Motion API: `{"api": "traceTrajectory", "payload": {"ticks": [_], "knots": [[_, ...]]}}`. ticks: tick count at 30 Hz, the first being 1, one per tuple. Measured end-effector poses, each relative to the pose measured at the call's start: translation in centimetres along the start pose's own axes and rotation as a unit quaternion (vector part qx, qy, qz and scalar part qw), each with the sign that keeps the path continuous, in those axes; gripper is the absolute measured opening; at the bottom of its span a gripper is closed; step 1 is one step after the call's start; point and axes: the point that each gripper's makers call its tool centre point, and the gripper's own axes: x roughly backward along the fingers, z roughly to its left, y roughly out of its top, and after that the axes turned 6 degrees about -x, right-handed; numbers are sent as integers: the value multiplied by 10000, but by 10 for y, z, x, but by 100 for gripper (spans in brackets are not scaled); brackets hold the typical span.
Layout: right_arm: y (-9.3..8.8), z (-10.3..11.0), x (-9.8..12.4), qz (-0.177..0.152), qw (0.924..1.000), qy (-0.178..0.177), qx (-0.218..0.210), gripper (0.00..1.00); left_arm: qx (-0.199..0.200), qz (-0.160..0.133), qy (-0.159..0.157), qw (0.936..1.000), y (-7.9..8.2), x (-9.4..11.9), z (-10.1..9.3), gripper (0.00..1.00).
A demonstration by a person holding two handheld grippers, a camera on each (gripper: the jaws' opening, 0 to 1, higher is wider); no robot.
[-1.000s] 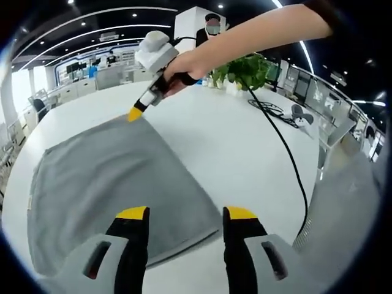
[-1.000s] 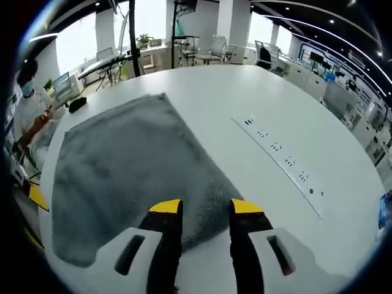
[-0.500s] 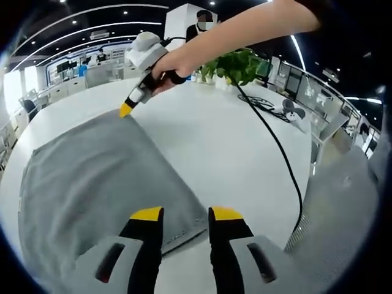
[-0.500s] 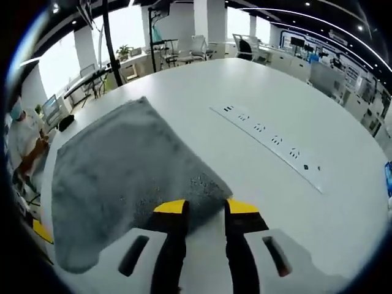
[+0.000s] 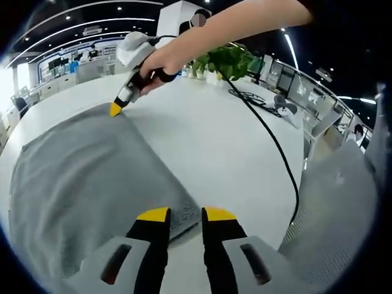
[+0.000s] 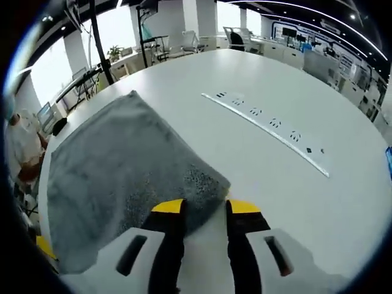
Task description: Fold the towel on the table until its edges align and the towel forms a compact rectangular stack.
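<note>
A grey towel (image 5: 79, 177) lies spread flat on the white counter (image 5: 214, 141). In the left gripper view, the left gripper (image 5: 185, 215) sits at the towel's near corner, its yellow-tipped jaws drawn close together with the corner's edge between them; it looks pinched, though the contact itself is hard to make out. At the far corner of the towel the right gripper (image 5: 115, 109) comes in, held in a person's hand (image 5: 153, 64), its yellow tip touching the cloth. A black cable (image 5: 275, 153) runs across the counter past a green plant (image 5: 226, 61).

In the right gripper view, the right gripper (image 6: 203, 207) has its jaws narrowly apart at a corner of the towel (image 6: 116, 165), the cloth lying between them. A strip of sockets (image 6: 269, 125) is set into the counter (image 6: 294, 202) well apart from the towel.
</note>
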Motion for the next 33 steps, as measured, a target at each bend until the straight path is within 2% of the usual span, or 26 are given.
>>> {"api": "traceTrajectory", "payload": {"ticks": [7, 11, 17, 20, 22, 26, 33], "knots": [[1, -2, -1, -53, 10000, 8, -64, 27, -215, 95, -78, 9997, -3, -5, -4, 18], [2, 3, -3, -98, 9998, 83, -173, 15, -239, 207, -68, 9995, -8, -10, -3, 18], [1, 7, -4, -93, 9996, 134, -212, 7, -438, 305, -117, 9985, -12, -13, -5, 17], [2, 8, -3, -136, 9994, 157, -275, 4, -794, 393, 45, 9961, -12, -13, -1, 10], [2, 7, -3, -134, 9994, 140, -298, 3, -796, 352, 110, 9961, -11, -13, 1, 5], [3, 7, -1, -104, 9995, 124, -265, 1, -544, 238, 97, 9982, -11, -12, 4, 4], [2, 6, 3, -120, 9995, 133, -275, 1, -686, 232, 30, 9974, -8, -12, 1, 3]]}}
